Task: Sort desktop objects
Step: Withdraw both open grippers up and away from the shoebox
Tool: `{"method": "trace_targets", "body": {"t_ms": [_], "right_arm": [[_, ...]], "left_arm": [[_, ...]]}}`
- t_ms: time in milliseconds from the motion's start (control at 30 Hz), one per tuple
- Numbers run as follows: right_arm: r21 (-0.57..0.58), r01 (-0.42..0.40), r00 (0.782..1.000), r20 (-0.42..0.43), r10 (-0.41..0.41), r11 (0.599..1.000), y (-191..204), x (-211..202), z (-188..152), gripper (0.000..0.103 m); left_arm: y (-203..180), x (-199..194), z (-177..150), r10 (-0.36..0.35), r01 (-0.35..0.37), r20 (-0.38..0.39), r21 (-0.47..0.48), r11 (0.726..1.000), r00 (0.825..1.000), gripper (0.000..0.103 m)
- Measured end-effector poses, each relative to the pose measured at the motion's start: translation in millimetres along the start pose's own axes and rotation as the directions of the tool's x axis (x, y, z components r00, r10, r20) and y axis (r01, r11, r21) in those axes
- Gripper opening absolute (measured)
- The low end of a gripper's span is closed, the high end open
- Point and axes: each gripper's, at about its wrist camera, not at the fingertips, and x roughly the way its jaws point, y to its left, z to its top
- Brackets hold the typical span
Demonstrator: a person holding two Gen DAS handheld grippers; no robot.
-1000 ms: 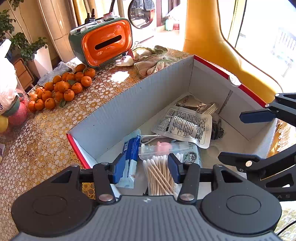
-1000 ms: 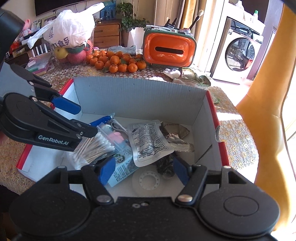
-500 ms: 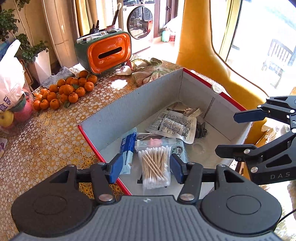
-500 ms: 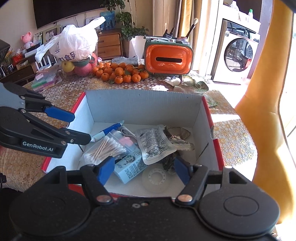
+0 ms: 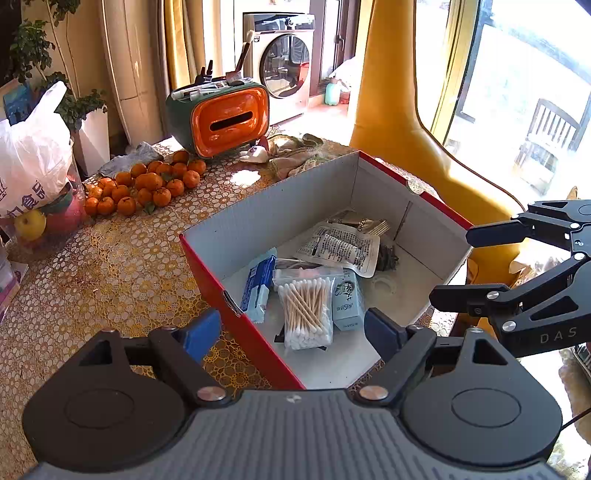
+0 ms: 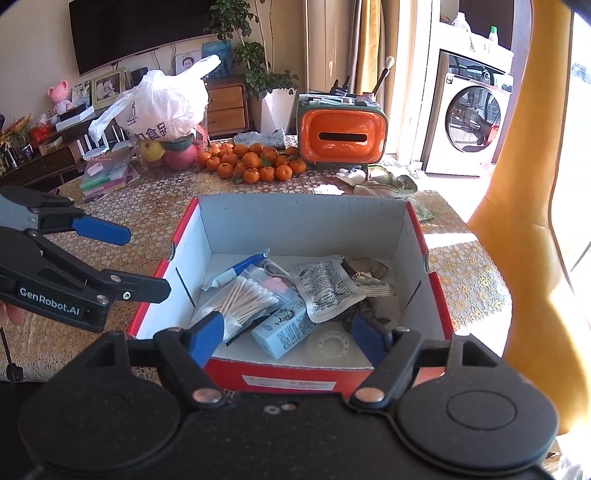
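- Pulling back from box [image 5: 236, 302]: left gripper [image 5: 291, 328] had let go, jaws spread wide, empty.
- Swab bag [image 5: 304, 314] lay inside box w/ other bits.
- Right gripper [image 6: 286, 332] also spread, empty; sort prob. near done.

- A lived-in home, a living and dining room; a wall-mounted television [image 6: 140, 33] hangs above a wooden sideboard [image 6: 225, 107] with framed photos [image 6: 107, 88] and a pink plush toy [image 6: 59, 95]
- A front-loading washing machine [image 6: 476, 122] stands by the sunlit doorway; yellow curtains [image 5: 181, 55] hang beside it
- The table [image 5: 122, 258] wears a gold lace cloth; on it lie loose tangerines [image 6: 255, 160], a white grocery bag [image 6: 162, 107] over apples, an orange tissue box [image 6: 341, 136]
- Potted plants [image 6: 258, 74] stand against the wall
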Motion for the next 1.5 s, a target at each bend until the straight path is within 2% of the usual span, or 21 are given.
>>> {"method": "trace_targets", "body": {"t_ms": [33, 100, 133, 500, 800, 967, 1233, 1500], "right_arm": [[-0.001, 0.005, 1.0, 0.004, -0.005, 1.0, 3, -2, -1, 0.079], [-0.001, 0.012, 1.0, 0.017, -0.012, 1.0, 7, -7, -4, 0.08], [-0.002, 0.009, 1.0, 0.023, -0.009, 1.0, 9, -9, -5, 0.08], [-0.006, -0.008, 0.997, 0.074, 0.008, 1.0, 23, -31, -24, 0.082], [0.008, -0.007, 0.995, 0.102, 0.006, 1.0, 27, -41, -35, 0.082], [0.055, -0.025, 0.994, 0.107, 0.019, 0.998, 26, -45, -42, 0.083], [0.095, -0.031, 0.993, 0.118, 0.02, 0.995, 28, -53, -52, 0.083], [0.117, -0.012, 0.989, 0.145, -0.006, 0.993, 29, -57, -58, 0.088]], "left_arm": [[0, -4, -2, -0.001, 0.001, 0.009, 0.0, 1.0, 1.0, 0.092], [-2, -10, -6, 0.002, -0.002, 0.023, 0.001, 1.0, 1.0, 0.102], [-2, -14, -8, 0.001, -0.001, 0.031, 0.002, 1.0, 1.0, 0.103], [-13, -41, -29, -0.021, 0.021, 0.105, -0.002, 1.0, 0.994, 0.103], [-19, -51, -47, -0.001, 0.003, 0.115, -0.021, 1.0, 0.993, 0.103], [-23, -60, -51, 0.013, -0.01, 0.124, -0.029, 1.0, 0.992, 0.103], [-29, -65, -58, 0.004, 0.0, 0.118, -0.037, 0.999, 0.993, 0.103], [-35, -65, -60, 0.023, -0.019, 0.119, -0.034, 0.999, 0.993, 0.103]]}}
